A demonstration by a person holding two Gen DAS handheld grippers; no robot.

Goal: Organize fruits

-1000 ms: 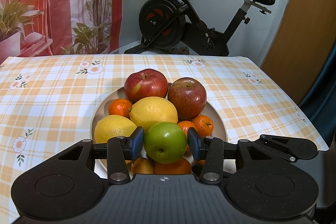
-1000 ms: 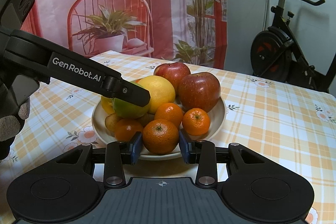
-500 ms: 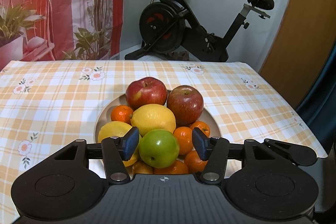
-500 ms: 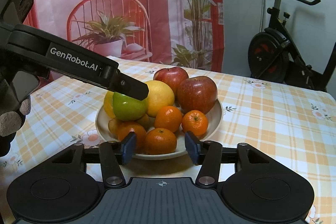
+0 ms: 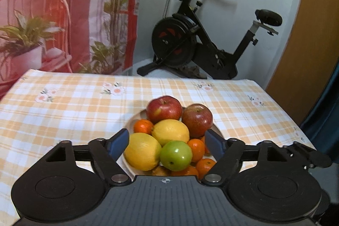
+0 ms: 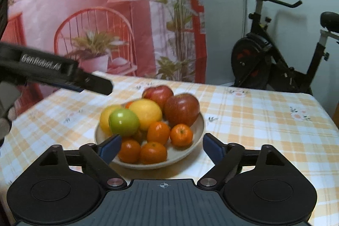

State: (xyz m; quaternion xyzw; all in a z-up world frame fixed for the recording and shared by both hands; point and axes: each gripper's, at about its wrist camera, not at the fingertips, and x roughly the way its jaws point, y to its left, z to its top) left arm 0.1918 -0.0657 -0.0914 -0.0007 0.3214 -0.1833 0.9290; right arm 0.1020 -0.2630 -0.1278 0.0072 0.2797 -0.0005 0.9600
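On plate: all fruit piled on one plate (image 6: 197,130), mid-table, nothing loose on the cloth
Pile: two red apples (image 5: 164,109) at the back, two lemons (image 5: 170,131) mid, green apple (image 5: 176,155) on top at the front, tangerines (image 6: 158,132) filling gaps low and front
Why stacked so: big fruit wedges the small; green apple perches on the others, likely the least stable piece
Left gripper (image 5: 167,143): jaws wide apart, empty, raised over the plate's near edge, clear of the fruit
Right gripper (image 6: 162,147): jaws wide apart, empty, low in front of the plate, touching nothing
Task guess: fruit gathered, looks near done
Surface: table (image 5: 63,111) in orange-white check cloth with small flowers, flat
Room: pink printed backdrop (image 6: 95,14) of chair and plants, exercise bike (image 5: 201,46) behind, wood door at right
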